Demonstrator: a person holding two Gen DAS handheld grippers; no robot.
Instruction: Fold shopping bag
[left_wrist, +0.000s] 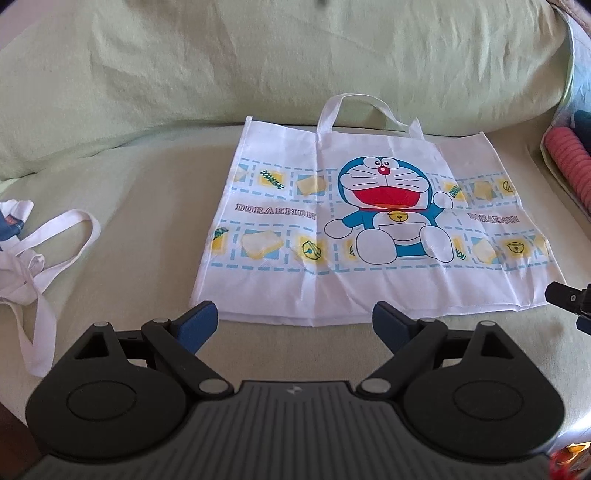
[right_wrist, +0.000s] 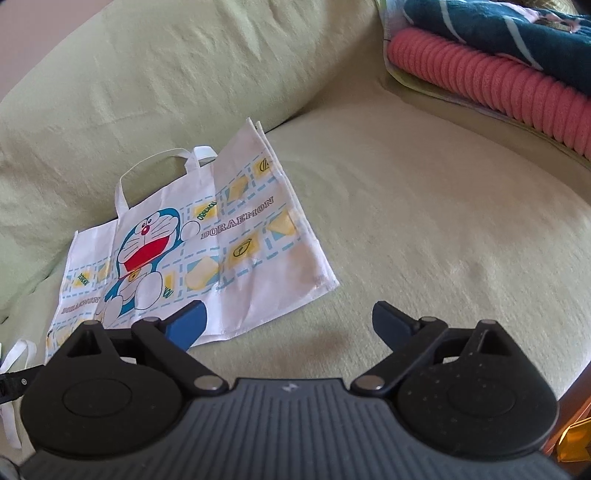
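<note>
Shopping bag lies flat and unfolded on the green sofa seat, cartoon print face up, handle toward the back cushion. Some creases run across it.

Left hand-held gripper: jaws spread wide, nothing between them, blue pads just above the near edge of the bag, toward its left corner. Can't tell if they touch the fabric.

Right hand-held gripper: jaws wide too, nothing between them. Its left pad overlaps the bag's near right corner in view; the right pad sits over bare sofa seat. Contact with the bag not clear. In the left wrist view only the tip of this gripper shows, just beside the bag's right bottom corner.

Other stuff: a second white cloth bag with long straps, crumpled, on the seat well left of the shopping bag. Folded pile at the far right of the sofa: pink ribbed blanket with a dark teal towel on top, well apart from the bag.
</note>
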